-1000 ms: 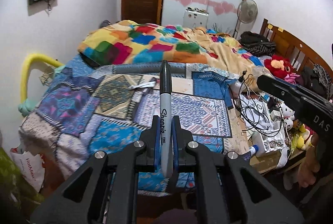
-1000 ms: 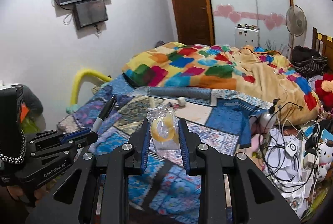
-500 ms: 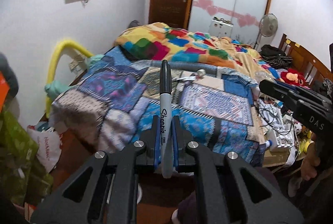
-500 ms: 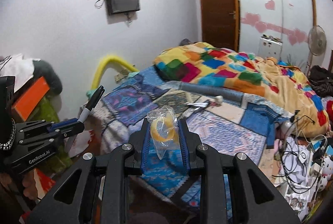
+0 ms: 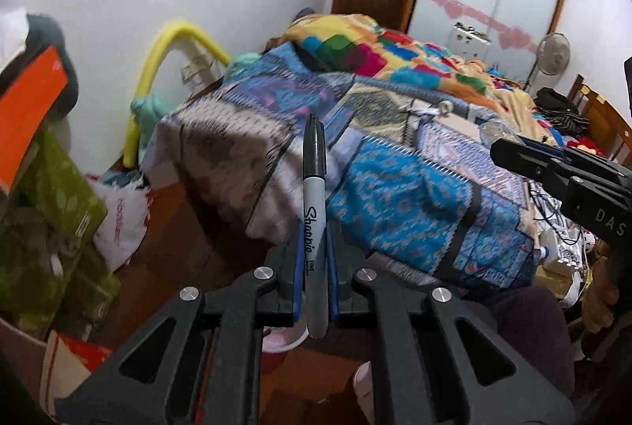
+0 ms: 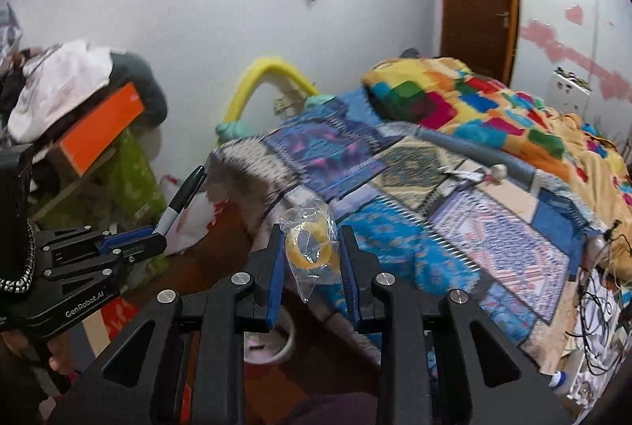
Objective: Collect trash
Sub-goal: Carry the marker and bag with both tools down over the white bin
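Note:
A black Sharpie marker [image 5: 314,156] stands upright, with my left gripper [image 5: 315,247] shut on its grey barrel. My right gripper [image 6: 311,229] is shut on a clear plastic bag [image 6: 306,267] with a yellow tape roll inside. Both hover past the corner of the bed [image 5: 414,196], over the brown floor [image 5: 177,247]. In the right wrist view the left gripper [image 6: 156,241] sits low at the left, its marker [image 6: 183,194] slanting up. In the left wrist view the right gripper [image 5: 513,152] reaches in from the right. A round pale-rimmed container [image 6: 276,344] on the floor is mostly hidden behind the fingers.
A patchwork quilt [image 6: 454,227] covers the bed. A yellow foam tube [image 5: 173,46] arches by the wall. Green boxes [image 5: 51,227], an orange box [image 6: 98,128] and a white plastic bag [image 5: 118,223] crowd the left. Cables and clutter [image 6: 600,306] lie at the right.
Both grippers have swung left and slightly down, from over the bed to its corner and the floor. Boxes at the left have come into view. Both grips are unchanged.

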`<action>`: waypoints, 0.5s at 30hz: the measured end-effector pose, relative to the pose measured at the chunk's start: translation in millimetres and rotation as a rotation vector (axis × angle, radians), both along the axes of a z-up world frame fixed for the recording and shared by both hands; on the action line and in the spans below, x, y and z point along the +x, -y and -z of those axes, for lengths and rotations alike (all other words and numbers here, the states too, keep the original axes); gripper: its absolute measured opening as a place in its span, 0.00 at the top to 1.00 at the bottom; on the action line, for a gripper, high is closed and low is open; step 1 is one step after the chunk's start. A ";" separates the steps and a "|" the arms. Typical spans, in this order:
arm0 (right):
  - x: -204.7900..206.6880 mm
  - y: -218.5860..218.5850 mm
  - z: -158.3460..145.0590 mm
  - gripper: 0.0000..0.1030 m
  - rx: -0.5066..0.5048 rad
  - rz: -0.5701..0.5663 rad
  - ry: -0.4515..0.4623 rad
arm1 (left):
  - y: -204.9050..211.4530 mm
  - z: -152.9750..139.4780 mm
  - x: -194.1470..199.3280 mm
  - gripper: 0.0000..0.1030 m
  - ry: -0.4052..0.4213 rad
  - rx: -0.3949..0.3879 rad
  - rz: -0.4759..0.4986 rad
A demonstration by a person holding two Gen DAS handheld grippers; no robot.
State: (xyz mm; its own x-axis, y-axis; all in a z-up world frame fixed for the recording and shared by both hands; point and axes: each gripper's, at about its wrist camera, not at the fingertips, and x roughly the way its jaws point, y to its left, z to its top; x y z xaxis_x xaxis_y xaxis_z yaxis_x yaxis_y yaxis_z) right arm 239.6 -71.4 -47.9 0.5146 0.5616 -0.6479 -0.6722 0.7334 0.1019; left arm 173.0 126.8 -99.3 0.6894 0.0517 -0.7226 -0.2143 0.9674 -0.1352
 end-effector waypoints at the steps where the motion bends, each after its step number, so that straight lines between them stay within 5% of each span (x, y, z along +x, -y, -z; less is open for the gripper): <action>1: -1.9 -6.6 3.7 0.77 -0.007 -0.010 -0.008 | -5.3 5.0 -2.6 0.91 -0.010 -0.005 -0.008; 15: -9.4 -93.3 100.7 0.77 -0.184 -0.149 -0.226 | -57.3 99.0 -11.1 0.91 -0.183 -0.082 -0.074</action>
